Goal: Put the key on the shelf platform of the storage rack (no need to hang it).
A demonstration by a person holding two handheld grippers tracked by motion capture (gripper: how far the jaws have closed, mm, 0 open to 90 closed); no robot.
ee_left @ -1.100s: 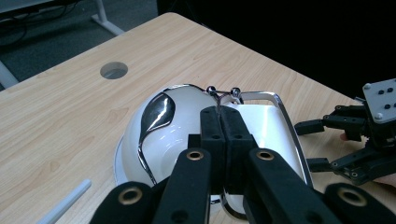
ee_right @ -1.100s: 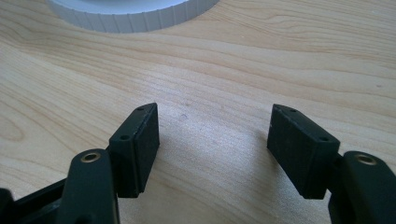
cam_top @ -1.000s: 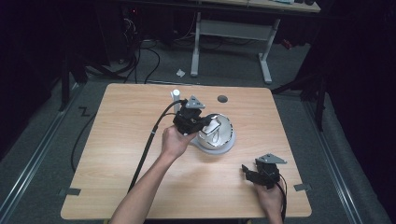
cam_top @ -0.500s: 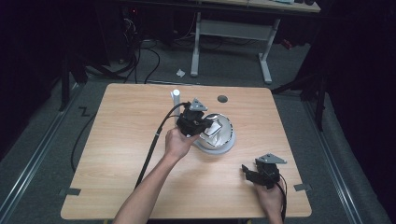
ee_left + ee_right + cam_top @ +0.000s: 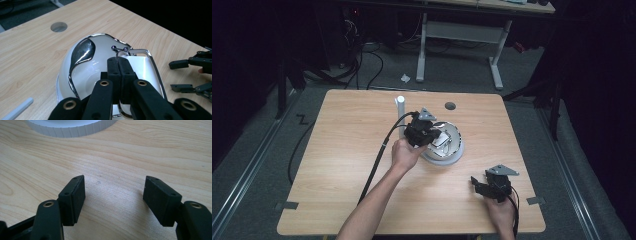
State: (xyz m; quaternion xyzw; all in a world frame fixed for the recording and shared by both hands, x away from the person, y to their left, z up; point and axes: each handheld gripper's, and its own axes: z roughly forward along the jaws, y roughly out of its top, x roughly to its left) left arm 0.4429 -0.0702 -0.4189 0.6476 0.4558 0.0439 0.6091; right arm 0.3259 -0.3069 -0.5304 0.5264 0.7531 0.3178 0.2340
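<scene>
A white glossy domed object (image 5: 447,145) with chrome trim sits on a round ribbed base near the table's middle. In the left gripper view its shell (image 5: 87,67) carries a thin chrome wire loop (image 5: 140,51) with two small ball ends. My left gripper (image 5: 121,61) is shut on that wire at the top of the dome; in the high view the left gripper (image 5: 433,137) reaches over the object from its left. My right gripper (image 5: 476,185) rests low at the front right, open, with bare wood between its jaws (image 5: 113,195). The ribbed base (image 5: 72,127) lies ahead of it.
A short white tube (image 5: 400,107) stands behind the left gripper, with a round cable hole (image 5: 450,106) in the tabletop (image 5: 342,150) near the far edge. The left gripper's cable (image 5: 379,155) trails back across the table. Floor cables and desk legs lie beyond.
My left hand and gripper have shifted slightly to the right at the dome. The white object and the right gripper stay where they were.
</scene>
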